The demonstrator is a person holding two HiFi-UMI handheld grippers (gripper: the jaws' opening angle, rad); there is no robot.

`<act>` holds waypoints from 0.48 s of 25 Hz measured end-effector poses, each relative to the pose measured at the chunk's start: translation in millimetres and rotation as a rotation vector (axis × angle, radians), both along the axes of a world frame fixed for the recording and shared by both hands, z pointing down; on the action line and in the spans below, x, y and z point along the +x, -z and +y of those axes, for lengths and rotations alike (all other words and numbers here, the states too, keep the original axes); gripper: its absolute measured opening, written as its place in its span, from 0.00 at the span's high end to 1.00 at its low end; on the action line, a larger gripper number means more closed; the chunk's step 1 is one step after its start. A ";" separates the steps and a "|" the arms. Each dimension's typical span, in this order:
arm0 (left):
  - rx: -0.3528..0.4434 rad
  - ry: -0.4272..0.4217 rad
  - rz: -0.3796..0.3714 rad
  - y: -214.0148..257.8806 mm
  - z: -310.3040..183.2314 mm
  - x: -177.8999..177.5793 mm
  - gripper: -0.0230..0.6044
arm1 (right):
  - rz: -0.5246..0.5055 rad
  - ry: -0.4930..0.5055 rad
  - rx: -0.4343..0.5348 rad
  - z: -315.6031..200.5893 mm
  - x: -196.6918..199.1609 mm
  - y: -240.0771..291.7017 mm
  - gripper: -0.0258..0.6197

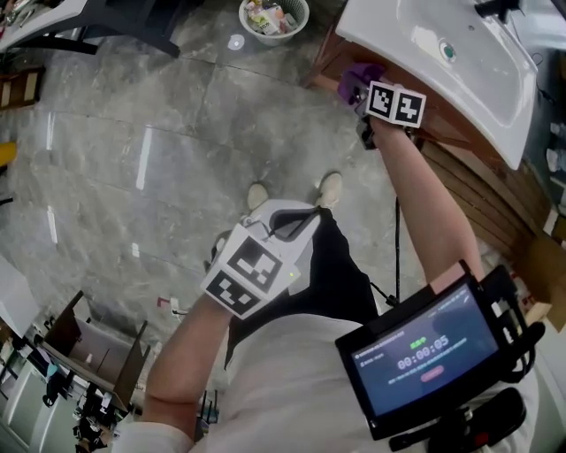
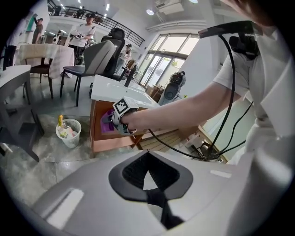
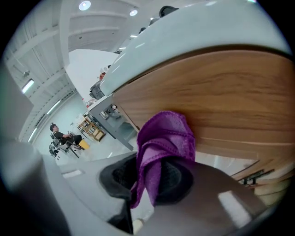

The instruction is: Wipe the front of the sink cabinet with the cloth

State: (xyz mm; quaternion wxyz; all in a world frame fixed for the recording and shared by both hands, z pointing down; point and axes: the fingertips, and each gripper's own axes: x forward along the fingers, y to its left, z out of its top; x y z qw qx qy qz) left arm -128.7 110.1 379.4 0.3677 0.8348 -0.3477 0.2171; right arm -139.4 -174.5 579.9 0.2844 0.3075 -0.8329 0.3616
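Note:
My right gripper is shut on a purple cloth, whose bunched top lies against the wooden front of the sink cabinet. In the head view the right gripper reaches to the cabinet front just under the white basin, with the purple cloth showing beside its marker cube. From the left gripper view, the cloth sits on the cabinet front. My left gripper is shut and holds nothing; it hangs low by the person's waist.
A white wastebasket with rubbish stands on the grey tiled floor left of the cabinet. Wooden slats run under the cabinet at right. A black cable trails from the right arm. Chairs and tables stand further off.

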 end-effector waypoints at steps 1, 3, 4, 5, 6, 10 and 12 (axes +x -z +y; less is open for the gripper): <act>0.000 0.003 0.000 0.0 2.1 -3.1 0.95 | -0.001 0.009 0.002 1.4 -7.4 0.7 0.83; -0.002 0.009 0.000 -0.5 6.7 -8.0 0.95 | -0.007 0.028 0.005 4.9 -22.2 1.7 0.83; -0.003 0.012 0.000 -0.9 9.0 -10.2 0.95 | -0.012 0.040 0.008 6.6 -29.8 2.7 0.83; -0.004 0.014 0.000 -1.2 11.4 -12.6 0.95 | -0.017 0.051 0.011 8.2 -37.6 4.0 0.83; -0.005 0.015 0.000 -1.5 13.8 -15.0 0.95 | -0.023 0.061 0.014 9.6 -45.1 5.7 0.83; -0.010 0.014 -0.004 -1.8 22.4 -21.4 0.95 | -0.049 0.078 0.020 16.1 -65.3 14.0 0.83; -0.010 0.007 -0.005 -0.5 25.9 -20.9 0.95 | -0.061 0.078 0.017 21.6 -67.0 18.1 0.83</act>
